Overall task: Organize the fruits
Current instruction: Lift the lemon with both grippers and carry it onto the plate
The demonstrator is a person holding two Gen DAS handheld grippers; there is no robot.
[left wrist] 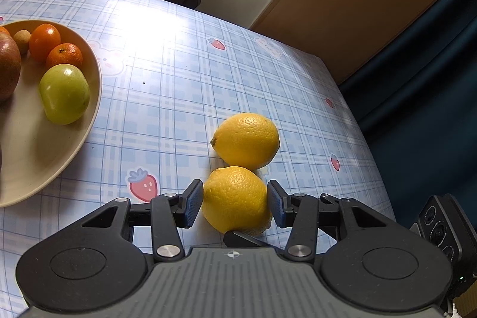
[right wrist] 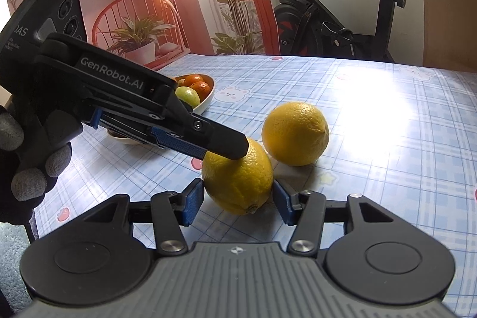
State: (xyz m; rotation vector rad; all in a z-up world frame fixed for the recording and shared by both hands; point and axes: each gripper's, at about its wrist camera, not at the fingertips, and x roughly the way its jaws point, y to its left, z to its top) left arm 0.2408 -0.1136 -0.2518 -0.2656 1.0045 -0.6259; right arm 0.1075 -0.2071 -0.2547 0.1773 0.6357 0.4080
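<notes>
Currently listed, for your handling: item one, near lemon (left wrist: 235, 198), lying on the table (left wrist: 164, 109) and touching the far lemon (left wrist: 247, 140) behind it. Item two, left tool (left wrist: 235, 204), part open, its blue pads set against the near lemon's two sides, fruit not lifted. Item three, right tool (right wrist: 238, 204), likewise part open with its pads seemingly against the same lemon, from the opposite end; a hairline gap cannot be ruled out. Item four, bowl (left wrist: 59, 169), well to the left on the table, holding a green fruit (left wrist: 64, 93), two tangerines (left wrist: 64, 55) and others, with bare room at its near side. Handling note: two tools on one lemon will probably fight each other, so let one give way, most sensibly the right, and move it to the far lemon. Keep the remaining grip across the lemon's widest part, firm but not crushing, since the rind is rounded and may squirt forward. Lift straight up before crossing so the neighbour is not nudged into rolling. Pose: your gloved left hand (right wrist: 29, 163) comes in from the left with its tool slanting down across the lemon's top; the right tool slants down less steeply, nearly centred on the fruit.
</notes>
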